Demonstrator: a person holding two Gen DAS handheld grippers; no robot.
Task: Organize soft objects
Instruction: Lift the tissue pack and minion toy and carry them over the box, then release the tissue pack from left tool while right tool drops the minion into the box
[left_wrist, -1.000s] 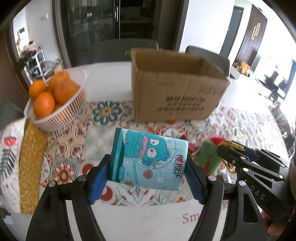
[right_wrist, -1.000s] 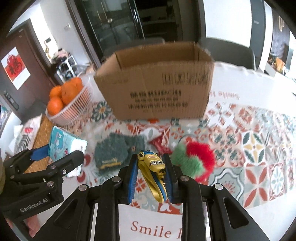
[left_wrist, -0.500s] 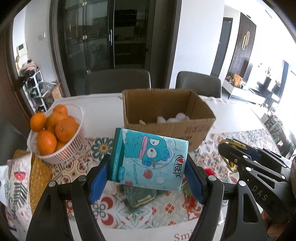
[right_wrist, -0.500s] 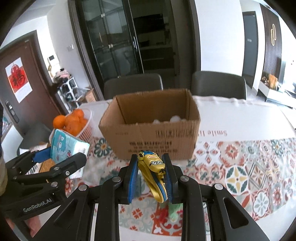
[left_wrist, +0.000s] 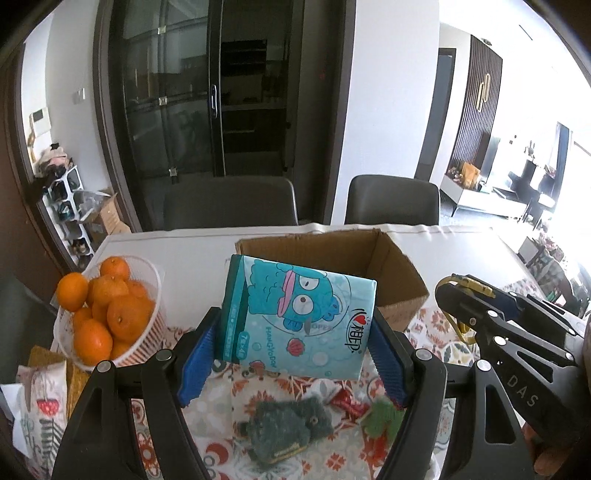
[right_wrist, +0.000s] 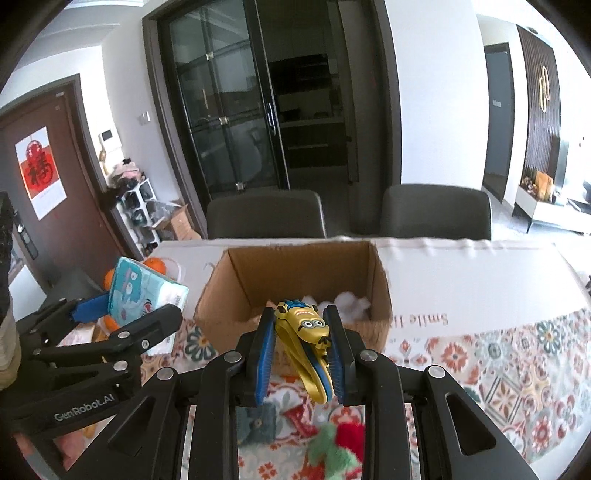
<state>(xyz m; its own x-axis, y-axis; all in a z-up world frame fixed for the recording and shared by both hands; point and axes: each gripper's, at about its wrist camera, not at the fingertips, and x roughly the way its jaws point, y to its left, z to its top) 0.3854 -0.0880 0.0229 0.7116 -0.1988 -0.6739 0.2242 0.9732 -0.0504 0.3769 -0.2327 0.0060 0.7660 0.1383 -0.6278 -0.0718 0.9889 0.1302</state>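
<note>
My left gripper is shut on a teal tissue pack with a blue cartoon fish and holds it high over the table, in front of the open cardboard box. My right gripper is shut on a yellow Minion strap toy, raised in front of the same box, which holds white fluffy items. On the table below lie a dark green plush, a small red item and a red-and-green plush.
A white basket of oranges stands at the left. A patterned cloth covers the table's near half. Two dark chairs stand behind the table. A patterned bag lies at the near left edge.
Both grippers have risen with their loads, so the box's open top and inside now show and the plush items lie lower in view.
</note>
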